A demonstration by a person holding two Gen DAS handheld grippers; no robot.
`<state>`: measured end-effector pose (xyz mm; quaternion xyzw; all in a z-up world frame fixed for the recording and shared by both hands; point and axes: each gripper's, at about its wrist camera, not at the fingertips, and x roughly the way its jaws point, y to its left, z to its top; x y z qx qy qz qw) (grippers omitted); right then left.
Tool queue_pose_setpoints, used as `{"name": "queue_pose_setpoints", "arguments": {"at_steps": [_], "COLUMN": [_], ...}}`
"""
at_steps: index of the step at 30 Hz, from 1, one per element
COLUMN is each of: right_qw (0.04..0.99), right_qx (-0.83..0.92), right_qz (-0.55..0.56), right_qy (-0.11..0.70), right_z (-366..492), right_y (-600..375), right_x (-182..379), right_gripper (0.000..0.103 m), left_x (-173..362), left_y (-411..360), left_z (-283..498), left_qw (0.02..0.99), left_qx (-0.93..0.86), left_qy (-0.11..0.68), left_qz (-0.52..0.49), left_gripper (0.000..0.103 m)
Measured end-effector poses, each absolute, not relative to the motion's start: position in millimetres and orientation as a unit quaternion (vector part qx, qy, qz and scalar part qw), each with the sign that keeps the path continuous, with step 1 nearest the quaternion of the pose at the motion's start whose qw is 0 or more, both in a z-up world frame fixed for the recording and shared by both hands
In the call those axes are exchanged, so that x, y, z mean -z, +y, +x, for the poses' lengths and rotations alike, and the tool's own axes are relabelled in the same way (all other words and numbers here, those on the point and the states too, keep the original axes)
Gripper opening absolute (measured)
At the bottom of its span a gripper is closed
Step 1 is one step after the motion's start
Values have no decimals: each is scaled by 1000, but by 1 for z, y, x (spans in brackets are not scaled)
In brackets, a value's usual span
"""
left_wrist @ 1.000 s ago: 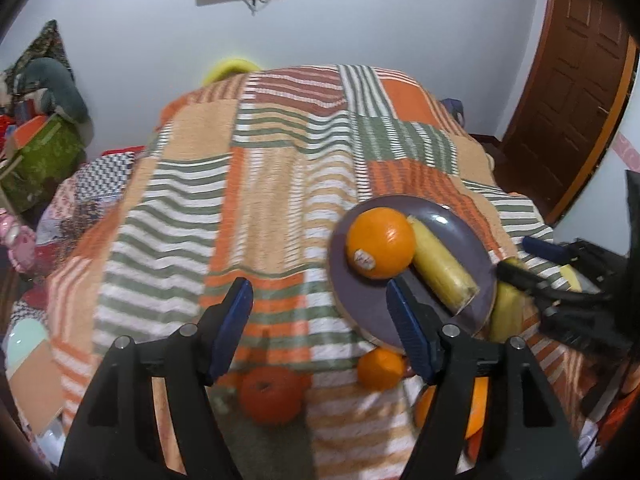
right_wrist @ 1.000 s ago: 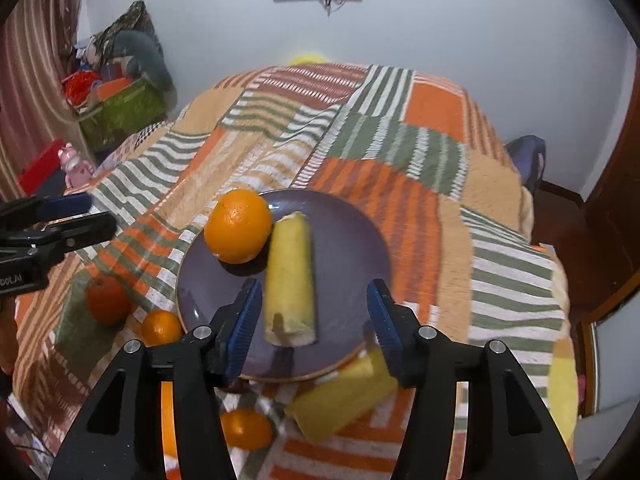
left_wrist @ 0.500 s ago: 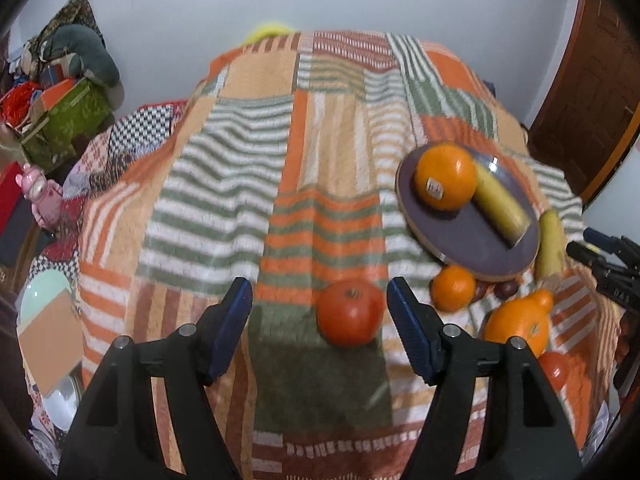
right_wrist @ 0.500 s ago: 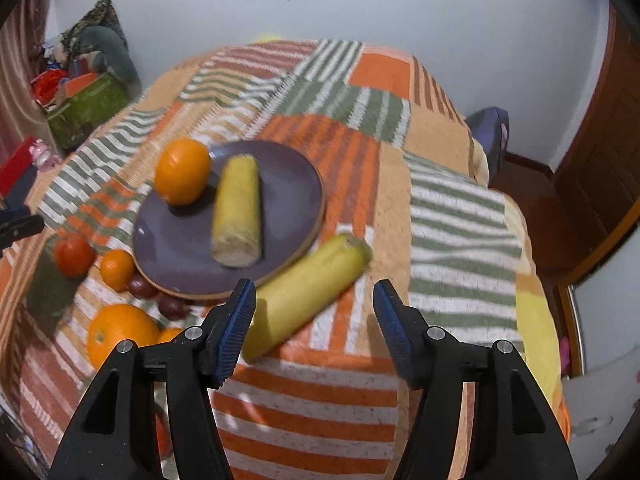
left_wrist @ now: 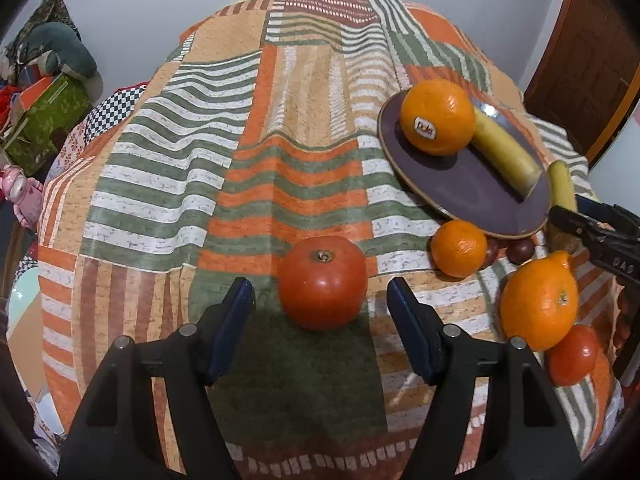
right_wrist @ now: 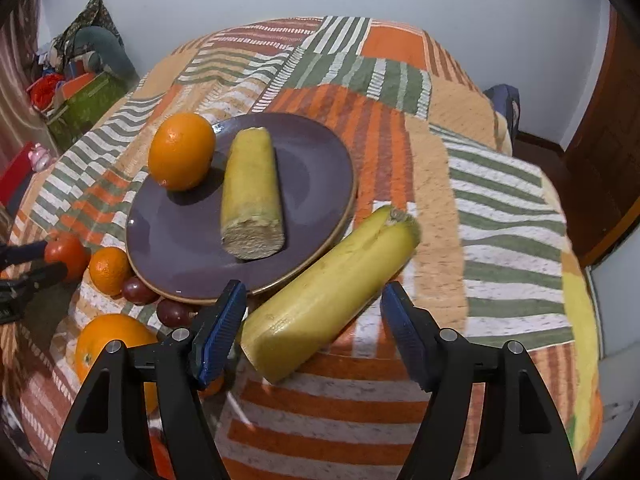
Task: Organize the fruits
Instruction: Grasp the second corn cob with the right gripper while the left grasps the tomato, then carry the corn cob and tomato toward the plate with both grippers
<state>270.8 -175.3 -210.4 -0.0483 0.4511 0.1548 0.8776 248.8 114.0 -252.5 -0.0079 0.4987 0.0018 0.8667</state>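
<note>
Purple plate [right_wrist: 320, 152] sits on the striped patchwork cloth [left_wrist: 256, 128] covering the tabletop. On the plate: one large orange [right_wrist: 182, 151] with a sticker (sticker seen in left wrist view) at the plate's left side, and one cut yellow banana piece [right_wrist: 252, 196] lying along the middle, just beside the orange.

Off the plate, on the cloth: longer banana piece [right_wrist: 332, 292] lying diagonally, just beside the plate's near right rim. Small orange [left_wrist: 459, 248] and two dark grapes [right_wrist: 138, 290] close against the plate's near left edge. Big orange [left_wrist: 539, 300] nearer the cloth edge, a small red tomato [left_wrist: 573, 355] touching it.

Left claw [left_wrist: 322, 304]: jaws wide apart, holding nothing. Large red tomato [left_wrist: 322, 282] sits between the blue pads, stem up, clear of both.

Right claw [right_wrist: 313, 308]: jaws wide apart, empty. The near end of the longer banana piece lies between the fingers; contact with the left pad cannot be told.
</note>
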Motion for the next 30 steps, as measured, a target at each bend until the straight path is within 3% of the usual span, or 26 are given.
{"name": "queue_pose_setpoints", "arguments": {"at_steps": [7,10,11,20,23,30], "right_qw": [878,876,875,873,868,864], "right_qx": [-165,-172,-174,-177,-183,-168], "right_qz": [-41,-42,-44,-52,-30,-23], "right_qy": [448,448,449,451,461,475], "right_z": [267,261,259,241,249,274], "right_y": [-180,-183,-184,-208,-216,-203], "right_x": [210,208,207,194,196,209], "right_gripper": [63,55,51,21,22,43], "left_x": [262,260,259,247,237,220], "left_y": [114,115,115,111,104,88], "left_z": [251,251,251,236,224,209], "left_qw": [869,871,872,871,877,882], "left_qx": [-13,-13,-6,3,9,19], "left_qy": [494,490,489,490,481,470], "left_qz": [-2,-7,-12,-20,-13,-8], "left_gripper": [66,56,48,48,48,48]}}
